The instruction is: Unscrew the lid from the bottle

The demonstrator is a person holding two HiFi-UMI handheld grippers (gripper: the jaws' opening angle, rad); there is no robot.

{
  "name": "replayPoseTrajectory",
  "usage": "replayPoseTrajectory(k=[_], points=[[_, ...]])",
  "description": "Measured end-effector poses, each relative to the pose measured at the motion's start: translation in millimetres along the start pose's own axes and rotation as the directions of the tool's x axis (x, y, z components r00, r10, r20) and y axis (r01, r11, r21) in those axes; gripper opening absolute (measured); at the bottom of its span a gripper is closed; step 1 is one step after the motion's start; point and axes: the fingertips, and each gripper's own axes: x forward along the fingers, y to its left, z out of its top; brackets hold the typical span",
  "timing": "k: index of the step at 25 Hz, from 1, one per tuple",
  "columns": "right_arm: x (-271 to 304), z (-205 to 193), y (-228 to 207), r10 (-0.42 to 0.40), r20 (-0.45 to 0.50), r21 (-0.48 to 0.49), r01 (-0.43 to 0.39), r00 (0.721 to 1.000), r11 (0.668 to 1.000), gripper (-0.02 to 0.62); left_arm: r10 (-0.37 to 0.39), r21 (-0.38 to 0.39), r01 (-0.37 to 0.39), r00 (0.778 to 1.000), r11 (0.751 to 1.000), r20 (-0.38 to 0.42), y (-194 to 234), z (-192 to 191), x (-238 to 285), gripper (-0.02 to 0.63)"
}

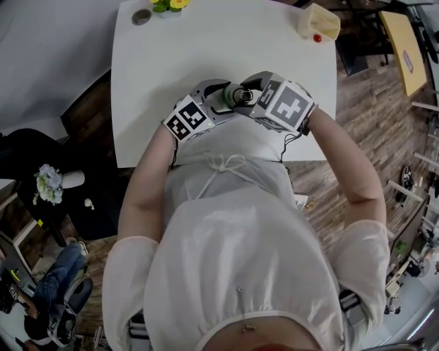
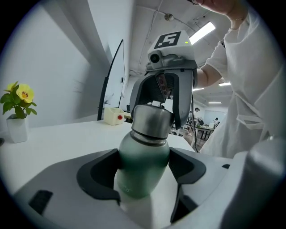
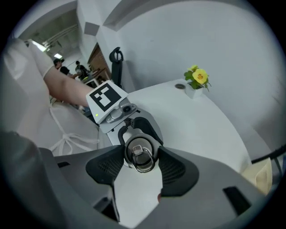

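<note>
My left gripper [image 2: 144, 178] clamps the green metal bottle [image 2: 142, 163] by the white table's [image 1: 206, 62] near edge. My right gripper [image 3: 141, 166] pinches its silver steel lid [image 3: 139, 152], so I should twist squarely.

There are two grippers: one left gripper [image 1: 219, 101] and one right gripper [image 1: 247, 94]. Each carries one marker cube [image 1: 188, 118], which makes two cubes in all. Between the grippers there is one green bottle [image 2: 142, 167], and on it one steel lid [image 2: 151, 121]. One white surface [image 1: 206, 55] lies beneath them. Beyond the grippers, along its far edge, there are one potted plant [image 2: 18, 112] with yellow blooms, one dark round disc [image 1: 141, 16] and one cream box [image 1: 317, 22] bearing one red button [image 2: 119, 117].
</note>
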Motion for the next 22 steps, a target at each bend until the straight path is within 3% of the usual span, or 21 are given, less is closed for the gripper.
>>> replayPoseTrajectory(k=[4,8,11,16,19,22], points=[[-0.9,-0.2,4.3,0.045,-0.051,-0.169,-0.053,0.998,0.984,0.255,0.006,-0.013,-0.006,1.0,1.0,0.002,0.5,-1.6,1.5,0.366],[2.1,-1.0,6.9,0.037,-0.153,-0.381,-0.093,0.988,0.92,0.253,0.002,0.003,-0.002,1.0,1.0,-0.008,0.9,-2.1,1.4,0.367],[3.1,-2.6,8.0,0.045,-0.204,-0.447,-0.134,0.978,0.885,0.253,0.004,0.008,-0.004,1.0,1.0,-0.009,1.0,-3.1,1.5,0.367],[3.5,-2.2,8.6,0.074,-0.183,-0.465,-0.153,0.98,0.872,0.255,0.002,-0.006,-0.002,1.0,1.0,-0.016,0.1,-7.6,1.6,0.367],[0.4,-0.9,4.3,0.039,-0.109,-0.398,-0.08,0.993,0.914,0.287,0.004,-0.011,-0.004,1.0,1.0,-0.008,0.0,-3.0,1.4,0.367],[-3.9,-4.9,3.7,0.032,-0.02,-0.219,-0.036,0.999,0.975,0.37,0.006,-0.011,-0.006,1.0,1.0,-0.008,0.3,-2.4,1.2,0.367]])
